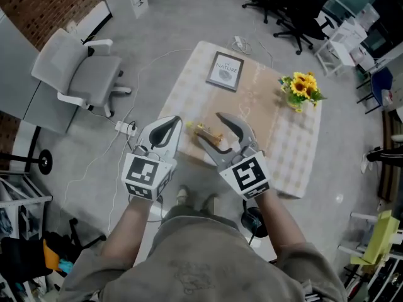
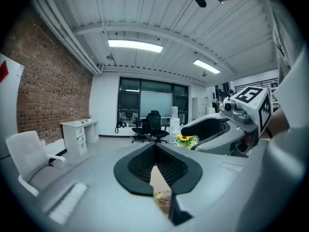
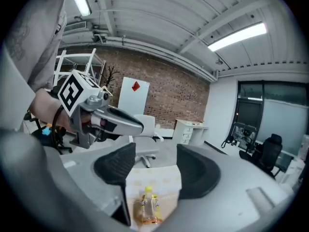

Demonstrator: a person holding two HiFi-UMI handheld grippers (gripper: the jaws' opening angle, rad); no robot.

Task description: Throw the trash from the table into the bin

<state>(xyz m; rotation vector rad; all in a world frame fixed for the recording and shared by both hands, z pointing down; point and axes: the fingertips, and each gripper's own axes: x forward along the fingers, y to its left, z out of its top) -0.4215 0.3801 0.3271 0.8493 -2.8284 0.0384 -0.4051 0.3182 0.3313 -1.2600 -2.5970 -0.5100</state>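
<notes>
Plastic bottle [image 3: 147,208] with a yellow cap lies on the checked tablecloth [image 1: 286,150], close to the table's near edge. Over it hangs the right gripper [image 3: 154,151], jaws wide, the bottle framed between them with the pads clear of it. Just beside, the left gripper [image 2: 155,146] has its jaws pinched together on nothing. Further back: 1 framed picture [image 1: 225,70] and 1 bunch of sunflowers [image 1: 301,87].

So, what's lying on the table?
On the table: a framed picture, sunflowers and a plastic bottle near the front edge. The right gripper covers part of that edge.
</notes>
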